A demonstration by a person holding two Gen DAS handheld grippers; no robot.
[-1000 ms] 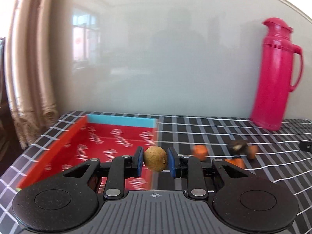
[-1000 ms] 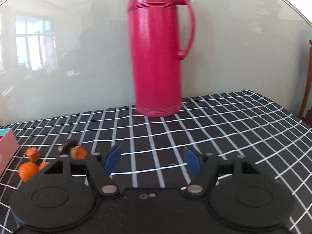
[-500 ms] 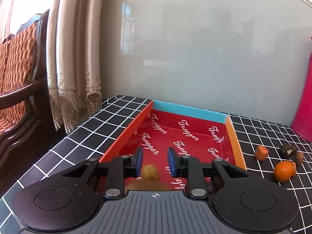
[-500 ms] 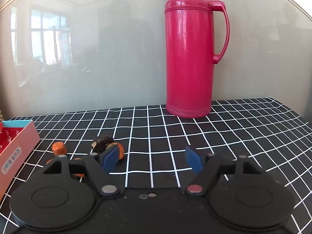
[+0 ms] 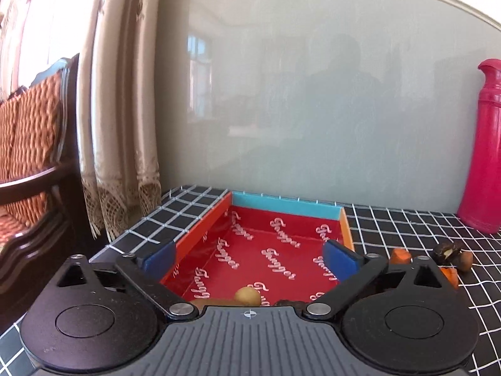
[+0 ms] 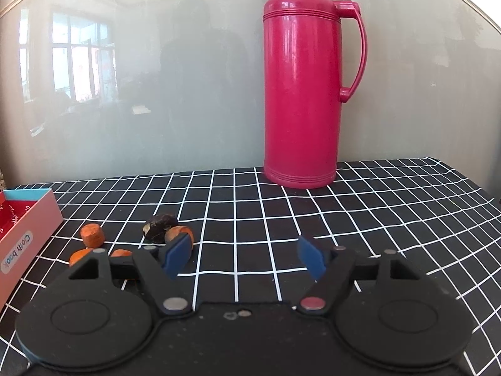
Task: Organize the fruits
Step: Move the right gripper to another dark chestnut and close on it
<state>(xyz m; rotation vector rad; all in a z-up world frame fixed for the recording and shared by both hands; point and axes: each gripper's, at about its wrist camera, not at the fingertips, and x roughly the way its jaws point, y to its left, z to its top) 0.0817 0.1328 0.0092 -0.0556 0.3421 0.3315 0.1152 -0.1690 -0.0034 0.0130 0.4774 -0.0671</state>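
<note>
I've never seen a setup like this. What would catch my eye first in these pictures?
Probably the tall pink thermos, standing upright at the back of the black checked tablecloth against the pale wall. Next, the red box at the table's left end, with a small tan fruit lying inside near its front. Between them sits a loose cluster of little orange and dark fruits.

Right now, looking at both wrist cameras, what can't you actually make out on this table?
- Left wrist view: the near end of the red box, beside the tan round fruit, is hidden by the tongs' body.
- Left wrist view: the pink thermos is cut off by the right edge.
- Right wrist view: two orange fruits are half hidden behind the right tongs.
</note>
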